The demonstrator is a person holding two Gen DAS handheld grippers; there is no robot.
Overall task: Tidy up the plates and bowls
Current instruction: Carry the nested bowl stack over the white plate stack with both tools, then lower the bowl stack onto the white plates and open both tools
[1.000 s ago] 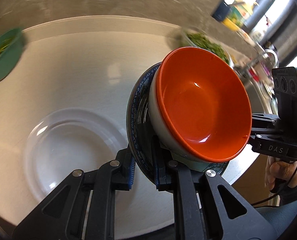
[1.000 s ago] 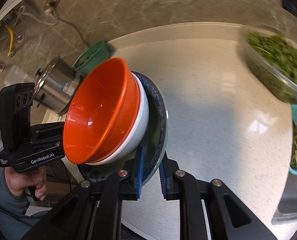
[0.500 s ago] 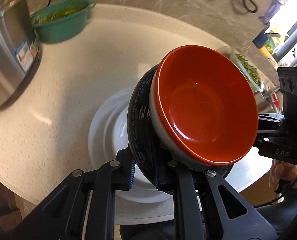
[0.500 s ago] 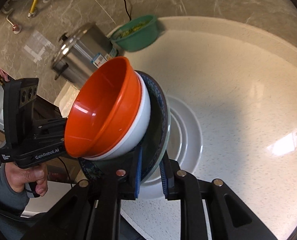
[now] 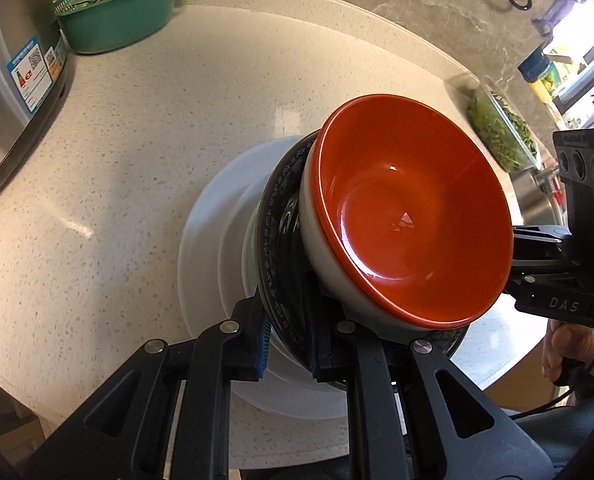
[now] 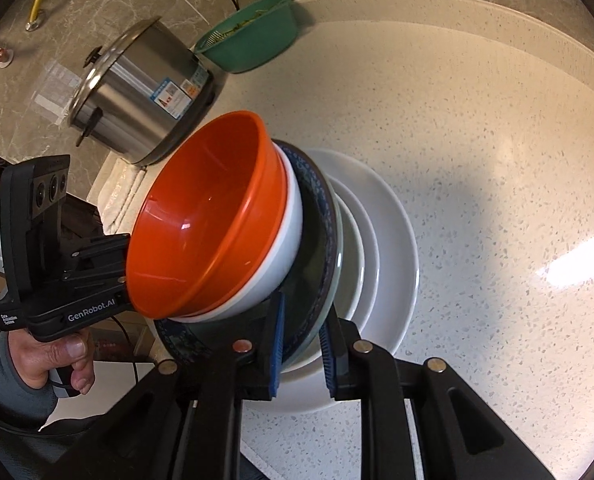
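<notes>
Both grippers hold one stack from opposite sides: an orange bowl [image 5: 413,224] nested in a white bowl [image 5: 317,256] on a dark blue-patterned plate [image 5: 277,240]. My left gripper [image 5: 287,340] is shut on the patterned plate's rim. My right gripper [image 6: 301,344] is shut on the opposite rim [image 6: 329,216]. The stack hangs just above a large white plate [image 5: 205,232] on the counter, which also shows in the right wrist view [image 6: 393,240]. Whether the stack touches it is hidden.
A steel pot [image 6: 137,84] and a green colander of greens [image 6: 253,36] stand at the counter's back left. A clear container of greens [image 5: 501,132] sits at the right. The speckled counter [image 6: 477,140] has a curved front edge.
Both grippers carried the stack leftward along the counter and lowered it over the white plate. The pot and colander came into view.
</notes>
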